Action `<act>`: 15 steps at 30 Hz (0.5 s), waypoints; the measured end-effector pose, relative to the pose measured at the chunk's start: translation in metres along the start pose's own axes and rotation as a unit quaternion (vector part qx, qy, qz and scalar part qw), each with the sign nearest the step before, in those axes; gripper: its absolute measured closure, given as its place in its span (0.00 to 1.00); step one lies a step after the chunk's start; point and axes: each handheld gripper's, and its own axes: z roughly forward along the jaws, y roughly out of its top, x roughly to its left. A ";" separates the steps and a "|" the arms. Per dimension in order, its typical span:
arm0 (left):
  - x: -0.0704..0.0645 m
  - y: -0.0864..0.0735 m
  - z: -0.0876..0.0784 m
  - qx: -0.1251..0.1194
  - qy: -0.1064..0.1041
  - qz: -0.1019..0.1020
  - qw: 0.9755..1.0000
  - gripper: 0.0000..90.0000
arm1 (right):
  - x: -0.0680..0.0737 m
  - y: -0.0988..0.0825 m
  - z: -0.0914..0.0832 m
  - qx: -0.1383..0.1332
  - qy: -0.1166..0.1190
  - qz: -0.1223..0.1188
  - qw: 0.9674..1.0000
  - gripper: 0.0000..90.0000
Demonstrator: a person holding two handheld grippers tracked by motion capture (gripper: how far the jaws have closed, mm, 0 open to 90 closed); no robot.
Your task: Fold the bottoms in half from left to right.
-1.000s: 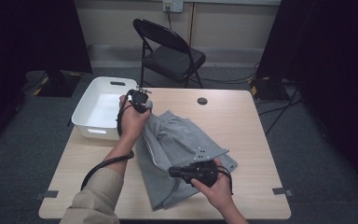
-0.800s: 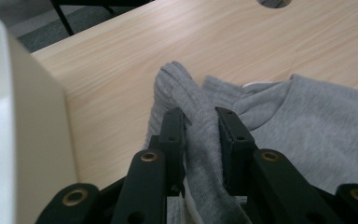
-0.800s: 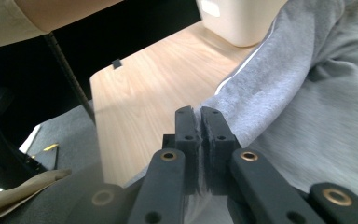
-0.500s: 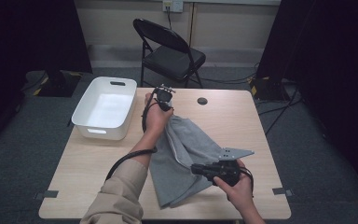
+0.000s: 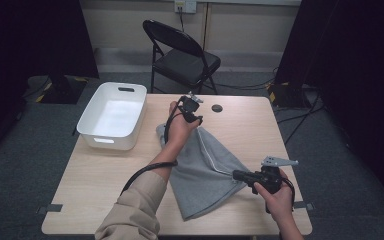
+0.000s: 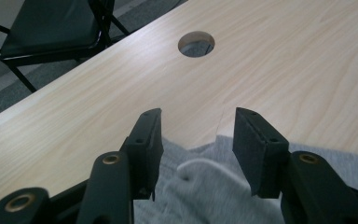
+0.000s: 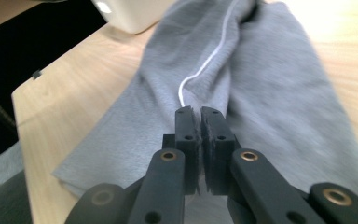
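Observation:
A grey garment (image 5: pixel 205 165) with a white cord lies spread on the wooden table (image 5: pixel 105 175). My left gripper (image 5: pixel 194 102) is at the garment's far end, near the table's far edge. In the left gripper view its jaws (image 6: pixel 198 116) stand apart. They have just been opening, and the grey cloth (image 6: pixel 205 186) lies slack below them, not pressed. My right gripper (image 5: pixel 236 175) is at the garment's right edge, near the front of the table. The right gripper view shows its jaws (image 7: pixel 199 112) shut on a pinch of the grey garment (image 7: pixel 242 70) beside the white cord (image 7: pixel 200 72).
A white plastic bin (image 5: pixel 130 89) stands on the table's far left. A round cable hole (image 5: pixel 217 108) sits just right of my left gripper. A black folding chair (image 5: pixel 182 55) stands behind the table. Bare wood lies left of the garment.
Both hands moved right, the left one also farther away, drawing the garment out longer. The left jaws opened and let go of the cloth. The right jaws stayed shut on it.

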 end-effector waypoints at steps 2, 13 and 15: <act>0.002 -0.003 -0.006 -0.003 0.002 0.001 1.000 0.58 | -0.006 -0.003 -0.004 -0.010 -0.004 0.012 1.000 0.96; 0.018 -0.027 -0.035 -0.012 0.009 -0.001 1.000 0.54 | -0.025 0.007 -0.026 -0.043 -0.050 0.029 0.997 0.96; 0.018 -0.035 -0.040 -0.017 0.006 0.000 1.000 0.51 | -0.038 0.000 -0.032 -0.035 -0.089 0.036 0.995 0.95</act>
